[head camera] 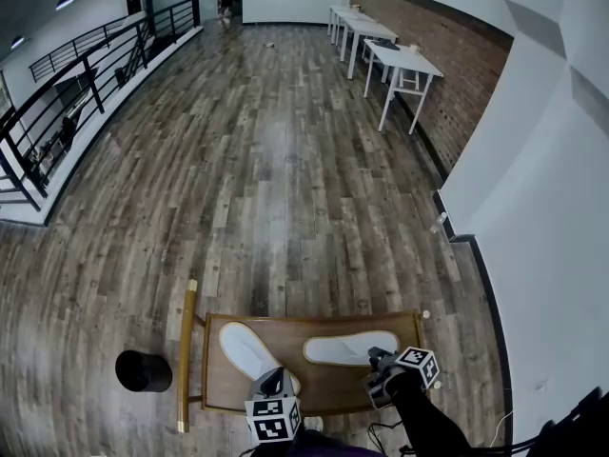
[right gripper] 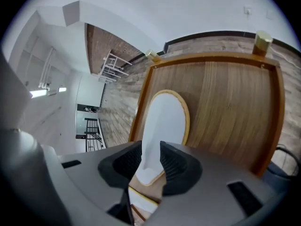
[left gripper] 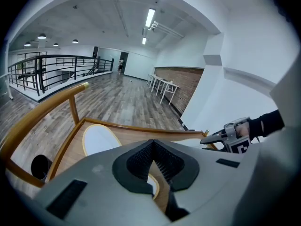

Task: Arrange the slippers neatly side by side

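Two white slippers with tan rims lie on a wooden tray-like table (head camera: 328, 387). The left slipper (head camera: 247, 349) is angled, its toe toward the far left. The right slipper (head camera: 350, 347) lies crosswise, not parallel to the other. My left gripper (head camera: 273, 386) hovers over the left slipper's near end, its jaws shut with nothing seen clamped between them; in its own view the left gripper (left gripper: 151, 155) has the slipper (left gripper: 96, 138) beyond it. My right gripper (head camera: 379, 363) stands open at the right slipper's near end. In the right gripper view (right gripper: 150, 157) the slipper (right gripper: 164, 119) shows through the gap, untouched.
A black round bin (head camera: 143, 370) stands on the plank floor left of the table. A white wall (head camera: 552, 217) runs close along the right. White desks (head camera: 400, 63) stand far off by a brick wall, and a black railing (head camera: 86, 74) lines the left.
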Demonstrator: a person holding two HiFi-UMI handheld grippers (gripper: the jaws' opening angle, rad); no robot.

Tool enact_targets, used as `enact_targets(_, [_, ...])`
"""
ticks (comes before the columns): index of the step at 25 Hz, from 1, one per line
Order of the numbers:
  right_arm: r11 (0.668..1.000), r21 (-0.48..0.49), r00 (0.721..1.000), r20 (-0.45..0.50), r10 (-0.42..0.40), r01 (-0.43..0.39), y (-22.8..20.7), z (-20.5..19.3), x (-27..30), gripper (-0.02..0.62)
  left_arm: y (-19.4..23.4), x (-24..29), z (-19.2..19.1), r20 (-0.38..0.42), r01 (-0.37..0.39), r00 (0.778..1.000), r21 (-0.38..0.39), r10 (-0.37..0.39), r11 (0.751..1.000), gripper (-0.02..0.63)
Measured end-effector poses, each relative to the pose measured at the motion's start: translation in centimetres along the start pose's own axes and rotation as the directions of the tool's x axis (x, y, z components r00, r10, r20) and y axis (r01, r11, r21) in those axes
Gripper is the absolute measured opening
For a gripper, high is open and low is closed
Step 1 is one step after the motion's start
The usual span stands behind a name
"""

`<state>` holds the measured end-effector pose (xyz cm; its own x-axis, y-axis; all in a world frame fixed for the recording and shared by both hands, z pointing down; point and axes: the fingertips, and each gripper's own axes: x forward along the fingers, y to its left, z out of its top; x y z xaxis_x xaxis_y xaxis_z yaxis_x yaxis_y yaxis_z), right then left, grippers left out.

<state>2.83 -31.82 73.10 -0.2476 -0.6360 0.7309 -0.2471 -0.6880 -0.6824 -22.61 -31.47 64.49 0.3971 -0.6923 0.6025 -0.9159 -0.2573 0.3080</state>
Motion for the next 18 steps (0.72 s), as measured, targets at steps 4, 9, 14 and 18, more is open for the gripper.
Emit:
enact_targets(4, [0.999,-0.008,0.999,-0.026,-0.034,0.034,0.5,-0.3,1.4,0.097,0.2,-0.2,0.3,0.0,-0.003,1.0,0.009,0.003,1.0,0.0])
enact_targets(9, [0.998,-0.04,0.995,-0.077,-0.055,0.052,0.4,-0.7,2.4,0.093,1.4,-0.6,0.2,0.001,-0.023,1.0,0.005,0.023,1.0,0.0])
enact_targets(14, [0.996,-0.094,0.992,-0.124,-0.005,-0.007,1.2,-0.7,2.1,0.015,1.5,-0.6,0.3,0.001,-0.026,1.0,0.001,0.026,1.0,0.0])
enact_targets(18, [0.971,-0.228,0.976,-0.215,0.023,-0.073,2.7,-1.0,1.7,0.012,1.1,-0.4,0.3,0.008,-0.013,1.0,0.004,0.013,1.0,0.0])
